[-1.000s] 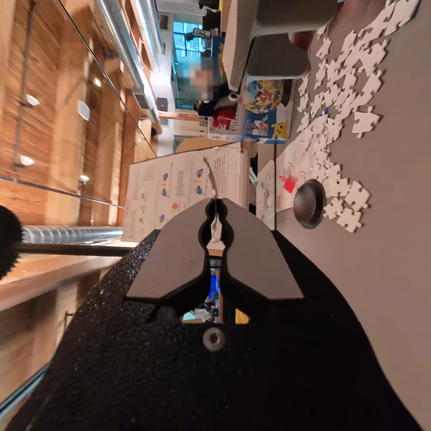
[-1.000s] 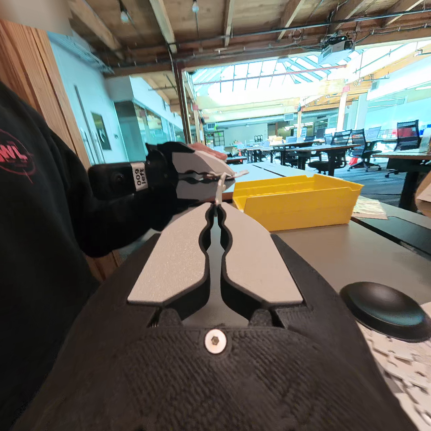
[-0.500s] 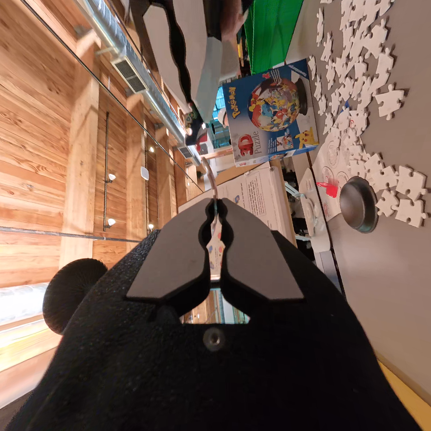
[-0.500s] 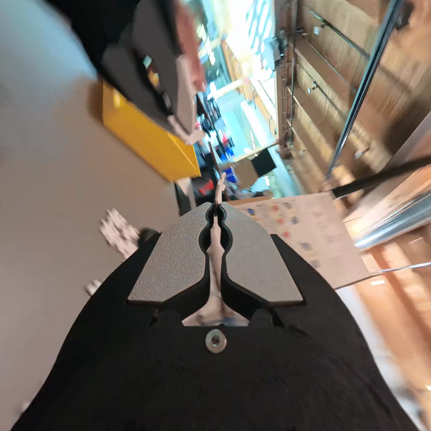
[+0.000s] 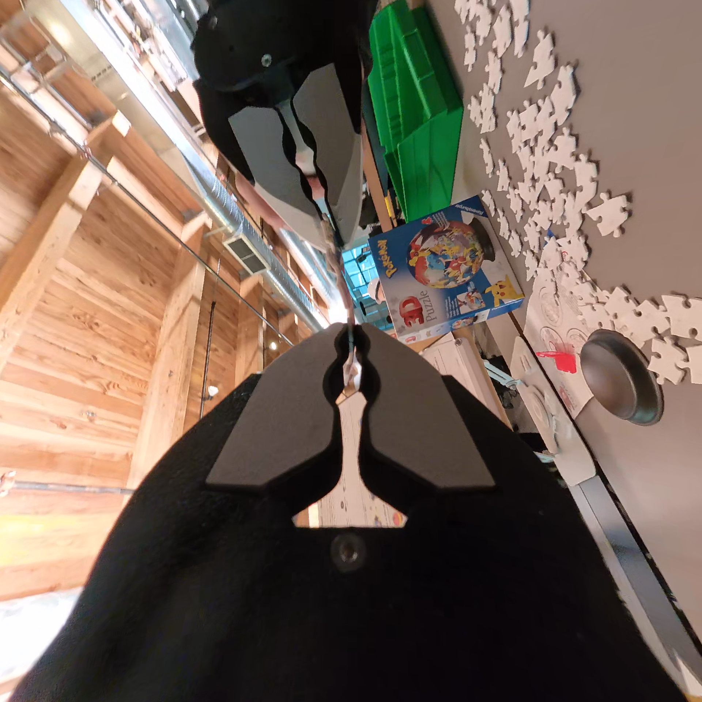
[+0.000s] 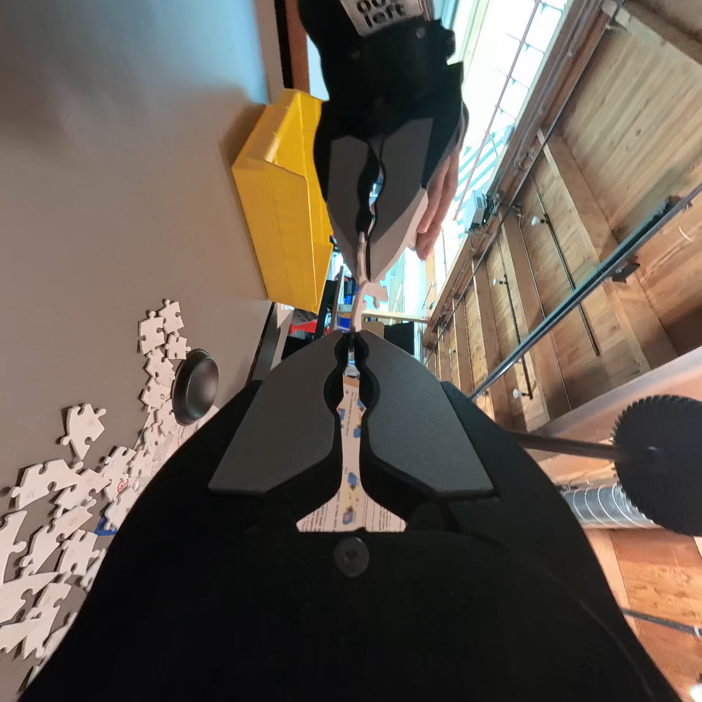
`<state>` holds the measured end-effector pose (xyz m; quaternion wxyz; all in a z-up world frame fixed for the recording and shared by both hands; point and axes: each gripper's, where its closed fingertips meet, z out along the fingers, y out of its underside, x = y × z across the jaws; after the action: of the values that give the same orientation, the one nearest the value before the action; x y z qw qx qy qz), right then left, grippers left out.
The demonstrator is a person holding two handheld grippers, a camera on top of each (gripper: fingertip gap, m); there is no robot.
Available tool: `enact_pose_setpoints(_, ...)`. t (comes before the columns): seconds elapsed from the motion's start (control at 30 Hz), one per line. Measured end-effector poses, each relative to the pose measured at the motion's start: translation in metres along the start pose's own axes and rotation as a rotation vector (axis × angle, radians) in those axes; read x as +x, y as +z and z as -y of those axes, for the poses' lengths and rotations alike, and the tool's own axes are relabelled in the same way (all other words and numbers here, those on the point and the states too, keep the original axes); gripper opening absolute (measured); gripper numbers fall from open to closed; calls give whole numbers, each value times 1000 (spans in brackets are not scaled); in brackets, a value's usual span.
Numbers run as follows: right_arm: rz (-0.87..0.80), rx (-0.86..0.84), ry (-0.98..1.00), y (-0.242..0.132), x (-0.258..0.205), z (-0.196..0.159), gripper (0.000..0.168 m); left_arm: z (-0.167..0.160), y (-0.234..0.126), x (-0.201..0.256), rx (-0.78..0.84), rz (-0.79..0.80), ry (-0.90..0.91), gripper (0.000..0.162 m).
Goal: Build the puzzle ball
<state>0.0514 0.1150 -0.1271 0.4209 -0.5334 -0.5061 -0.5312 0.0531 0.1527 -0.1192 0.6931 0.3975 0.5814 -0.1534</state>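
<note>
My left gripper [image 5: 351, 329] is shut on a curved puzzle piece [image 5: 346, 300], seen edge-on. My right gripper [image 6: 351, 334] is shut on another piece [image 6: 357, 307]. The two grippers face each other tip to tip in the air beside the table. In the left wrist view the right gripper [image 5: 329, 224] comes in from above. In the right wrist view the left gripper [image 6: 364, 239] does the same, held by a hand. The two pieces meet edge to edge between the tips; I cannot tell if they are locked. Several loose white pieces [image 5: 551, 152] lie face down on the grey table [image 5: 645, 95].
A black round stand [image 5: 623, 380] sits on the table by the pieces; it also shows in the right wrist view [image 6: 195, 385]. The puzzle box [image 5: 448, 273] and a green bin [image 5: 418, 114] stand at the table's far edge. A yellow bin [image 6: 281, 205] stands at the other end. One gripper's finger ends stand about 5 cm off the other's.
Both grippers have rolled onto their sides and turned to face each other. The held pieces, apart half a second ago, now meet between the tips. Both stay shut.
</note>
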Motion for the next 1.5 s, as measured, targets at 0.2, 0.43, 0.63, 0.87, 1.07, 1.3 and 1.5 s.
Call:
enact_pose_setpoints(0.2, 6, 84, -64, -7, -2, 9, 2, 10, -2, 0, 97, -39, 55, 1)
enact_pose_setpoints(0.43, -18, 185, -149, -11, -2, 22, 2, 27, -4, -11, 200, -45, 112, 1)
enact_pose_setpoints(0.63, -16, 215, -162, -7, 1, 27, 2, 31, -3, -16, 219, -40, 125, 1)
enact_pose_setpoints(0.87, -18, 214, -138, 1, 1, 22, 2, 29, -6, -16, 205, -40, 109, 1)
enact_pose_setpoints(1.07, -30, 207, -7, 8, 5, 19, 2, 19, -10, -8, 167, -62, 96, 1)
enact_pose_setpoints(1.3, -68, 172, 66, 12, 12, 21, 3, 5, -10, -1, 106, -69, 82, 2)
enact_pose_setpoints(1.5, -69, 158, 137, 11, 7, 20, 2, 1, -6, 7, 80, -94, 88, 2)
